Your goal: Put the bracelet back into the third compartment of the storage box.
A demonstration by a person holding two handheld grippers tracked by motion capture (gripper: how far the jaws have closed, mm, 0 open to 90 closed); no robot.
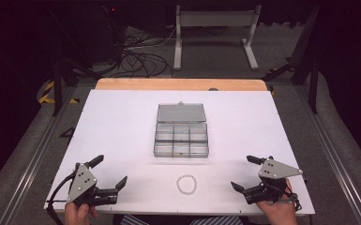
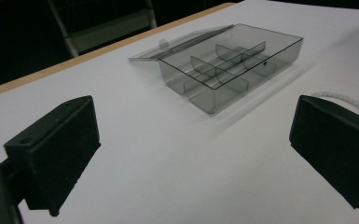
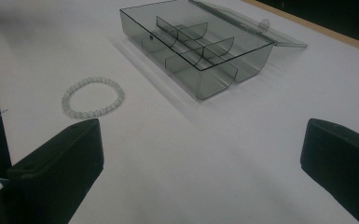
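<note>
A clear plastic compartment box (image 1: 181,136) sits mid-table (image 1: 122,122) with its lid (image 1: 180,112) folded flat behind it. A white bead bracelet (image 1: 186,184) lies near the front edge, between the 2 tools. The left tool (image 1: 109,172) and right tool (image 1: 243,172) both rest low with jaws spread wide, holding nothing.

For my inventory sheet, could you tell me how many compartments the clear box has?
6: the clear box holds two rows of three, one row nearer its open lid, one nearer the bracelet.
</note>
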